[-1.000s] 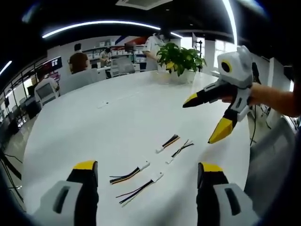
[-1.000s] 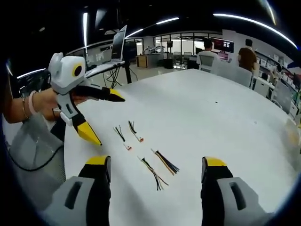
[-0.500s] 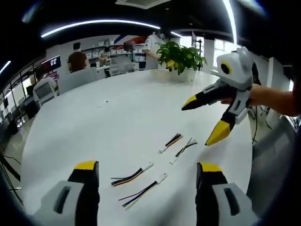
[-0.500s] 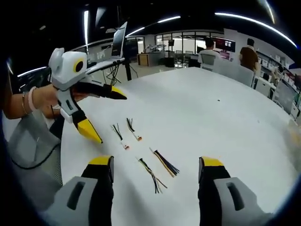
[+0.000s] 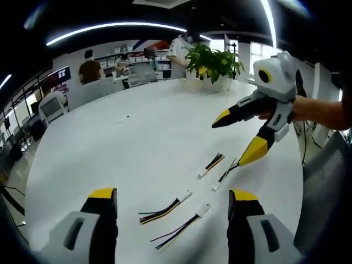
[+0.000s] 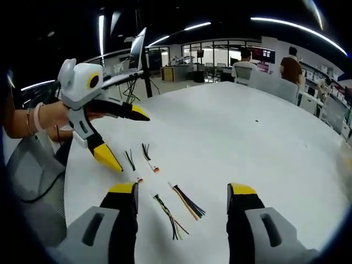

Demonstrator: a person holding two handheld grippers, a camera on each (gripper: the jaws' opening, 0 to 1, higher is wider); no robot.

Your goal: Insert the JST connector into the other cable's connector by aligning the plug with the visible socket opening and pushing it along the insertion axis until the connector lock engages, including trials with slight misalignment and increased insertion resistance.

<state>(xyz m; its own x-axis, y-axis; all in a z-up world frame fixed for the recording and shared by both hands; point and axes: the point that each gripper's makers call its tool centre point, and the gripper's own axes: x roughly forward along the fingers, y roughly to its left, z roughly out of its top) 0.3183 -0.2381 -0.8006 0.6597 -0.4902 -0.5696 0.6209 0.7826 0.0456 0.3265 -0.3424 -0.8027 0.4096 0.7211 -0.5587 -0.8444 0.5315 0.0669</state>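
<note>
counter (image 5: 137,143): white, round, glossy, bare apart from four short cable pieces
room: open office, ceiling light strips, seated people (image 5: 91,70) at 11 o'clock, potted plant (image 5: 212,63) at 1 o'clock
cables: wired plugs (image 5: 181,206) near 6 o'clock, another pair (image 5: 217,168) at 4 o'clock
left tool (image 5: 170,201): spread, holding nothing
right tool (image 6: 181,195): spread, holding nothing, above cable ends (image 6: 179,212)

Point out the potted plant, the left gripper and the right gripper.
Plant (image 5: 212,59): left gripper view, on its leaves.
Left gripper (image 6: 127,136): right gripper view, between its tips.
Right gripper (image 5: 234,138): left gripper view, between its tips.
</note>
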